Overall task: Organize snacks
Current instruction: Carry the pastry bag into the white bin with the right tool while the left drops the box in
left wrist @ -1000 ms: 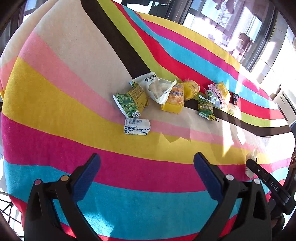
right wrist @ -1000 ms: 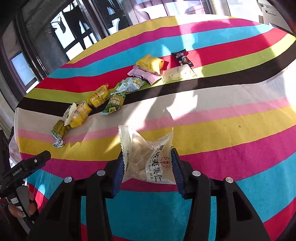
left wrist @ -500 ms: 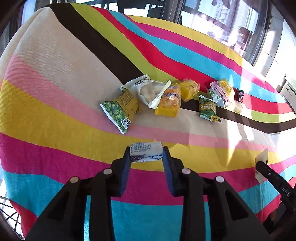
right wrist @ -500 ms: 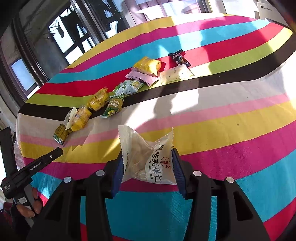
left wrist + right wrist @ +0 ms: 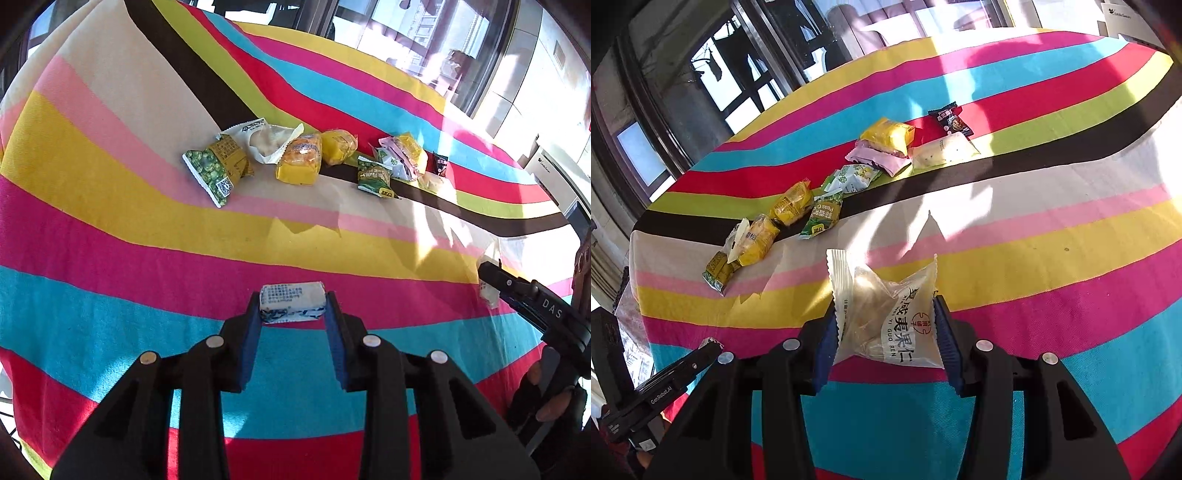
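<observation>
My left gripper (image 5: 292, 306) is shut on a small white and blue snack packet (image 5: 291, 301) and holds it over the striped tablecloth (image 5: 110, 229). My right gripper (image 5: 884, 325) is shut on a clear and white snack bag (image 5: 886, 314) with red print. A loose row of snacks lies across the cloth: a green pea packet (image 5: 216, 170), a clear white bag (image 5: 264, 138), yellow cakes (image 5: 301, 162), another green packet (image 5: 375, 177). In the right wrist view the row runs from a green packet (image 5: 720, 267) to a dark packet (image 5: 951, 120).
The round table's edge drops off at the left (image 5: 7, 122) and near me. Windows and dark frames (image 5: 701, 85) stand behind the table. The other gripper shows at the right edge of the left view (image 5: 532, 299) and at lower left of the right view (image 5: 665, 387).
My left gripper closed on the white and blue packet and has pulled it back from the snack row toward the near edge. My right gripper still holds its bag, little moved.
</observation>
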Demonstrator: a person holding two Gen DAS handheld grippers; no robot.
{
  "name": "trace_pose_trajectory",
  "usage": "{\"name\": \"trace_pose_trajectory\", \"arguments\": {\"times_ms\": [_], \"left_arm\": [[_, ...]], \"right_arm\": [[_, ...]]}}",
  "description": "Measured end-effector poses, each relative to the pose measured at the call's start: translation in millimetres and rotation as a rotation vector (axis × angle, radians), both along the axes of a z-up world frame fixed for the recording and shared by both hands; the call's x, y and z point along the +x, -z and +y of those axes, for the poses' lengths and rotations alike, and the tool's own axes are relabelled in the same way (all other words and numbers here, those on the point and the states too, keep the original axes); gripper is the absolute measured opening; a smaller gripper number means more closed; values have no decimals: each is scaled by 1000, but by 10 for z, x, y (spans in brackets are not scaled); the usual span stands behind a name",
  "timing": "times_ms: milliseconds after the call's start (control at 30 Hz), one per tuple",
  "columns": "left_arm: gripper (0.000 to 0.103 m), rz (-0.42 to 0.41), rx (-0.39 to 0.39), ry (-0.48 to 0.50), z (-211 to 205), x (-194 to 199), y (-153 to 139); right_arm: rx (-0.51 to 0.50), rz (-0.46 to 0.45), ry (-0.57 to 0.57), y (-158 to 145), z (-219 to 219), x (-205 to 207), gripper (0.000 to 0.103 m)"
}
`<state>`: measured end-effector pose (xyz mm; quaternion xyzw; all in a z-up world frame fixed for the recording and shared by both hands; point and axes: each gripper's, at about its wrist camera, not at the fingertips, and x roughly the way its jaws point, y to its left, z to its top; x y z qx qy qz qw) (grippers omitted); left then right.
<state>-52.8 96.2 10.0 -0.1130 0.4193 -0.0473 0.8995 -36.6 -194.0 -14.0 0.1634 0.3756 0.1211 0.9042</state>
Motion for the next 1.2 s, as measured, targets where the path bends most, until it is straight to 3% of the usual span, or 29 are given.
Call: {"name": "trace_pose_trajectory", "arguments": {"times_ms": [100, 267, 533, 1200], "left_arm": [[34, -15, 24, -2, -58, -59, -40], [34, -27, 54, 92, -360, -306, -101], [34, -47, 77, 251, -939, -563, -170], [34, -63, 111, 485, -1839, -1134, -338]], "right_arm": [[33, -33, -22, -47, -34, -65, 48], [105, -16, 5, -69, -168, -411, 48], [5, -44, -4, -203, -266, -1121, 48], [-136, -128, 29, -528, -898, -2216, 48]]}}
